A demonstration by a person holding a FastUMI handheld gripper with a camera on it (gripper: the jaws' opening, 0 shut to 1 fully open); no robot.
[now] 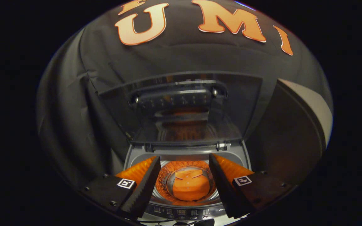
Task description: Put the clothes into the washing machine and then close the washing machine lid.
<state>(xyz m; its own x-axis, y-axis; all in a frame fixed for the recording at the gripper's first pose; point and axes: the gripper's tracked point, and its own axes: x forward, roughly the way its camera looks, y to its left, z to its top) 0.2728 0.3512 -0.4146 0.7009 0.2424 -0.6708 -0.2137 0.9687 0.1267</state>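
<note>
Orange clothes (191, 187) inside lid-up washing machine (185, 153), beyond spread, empty claw (184, 183).

Glossy lid, metal drum, soft cloth

The raised dark transparent lid (181, 108) looks smooth and glossy; the perforated metal drum (165, 179) shines; the orange folded garment (191, 185) is soft matt cloth; the spread gripper (184, 185) fingers (143, 188) are ridged and matt.

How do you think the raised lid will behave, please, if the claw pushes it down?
The lid looks like a stiff see-through panel, so it should move as one piece. It is hinged at the washer's rear, so it will probably swing, then drop. The open claw hangs above the drum, clear of it.
</note>
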